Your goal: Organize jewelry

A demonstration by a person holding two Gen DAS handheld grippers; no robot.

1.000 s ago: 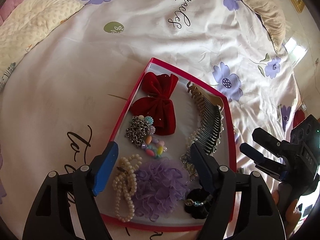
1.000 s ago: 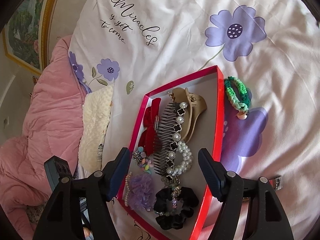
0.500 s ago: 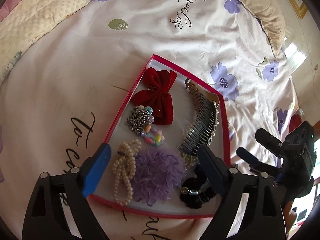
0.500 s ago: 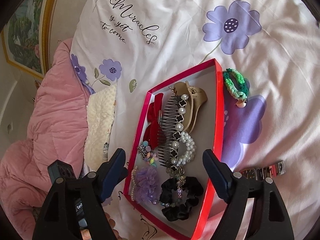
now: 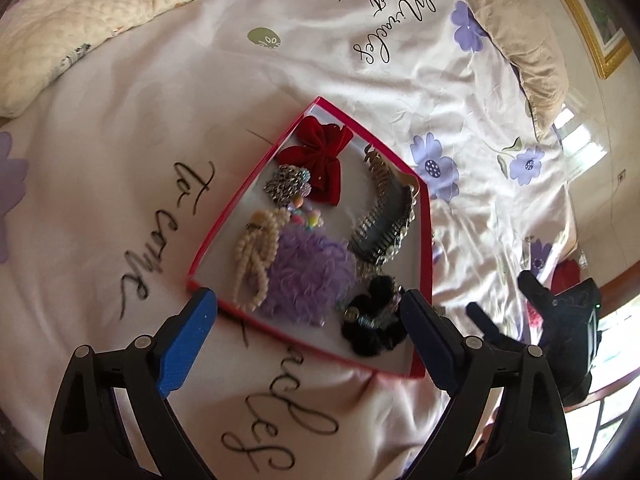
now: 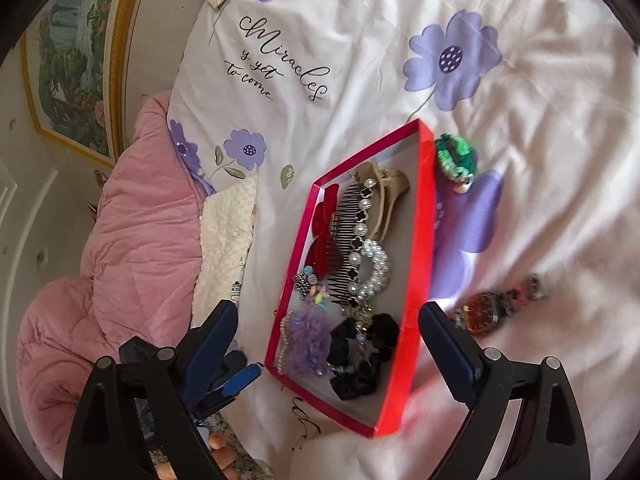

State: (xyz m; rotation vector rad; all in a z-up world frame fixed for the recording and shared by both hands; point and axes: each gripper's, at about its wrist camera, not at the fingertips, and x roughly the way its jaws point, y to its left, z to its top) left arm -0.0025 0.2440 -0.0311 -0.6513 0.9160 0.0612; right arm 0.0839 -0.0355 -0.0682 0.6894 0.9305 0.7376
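Observation:
A red shallow box lies on the bed. It holds a red velvet bow, a dark comb, a pearl strand, a purple scrunchie, a black scrunchie, a tan claw clip and a pearl bracelet. A green scrunchie and a wristwatch lie on the sheet right of the box. My left gripper is open and empty above the box's near edge. My right gripper is open and empty over the box's near end.
The bed has a white sheet with purple flowers and black script. A cream pillow and a tan pillow lie at the far side. A pink quilt lies left. A framed picture hangs on the wall.
Both grippers have drawn back and up from the box, so it looks smaller and farther. The watch has come into the right wrist view. Nothing in the box has moved.

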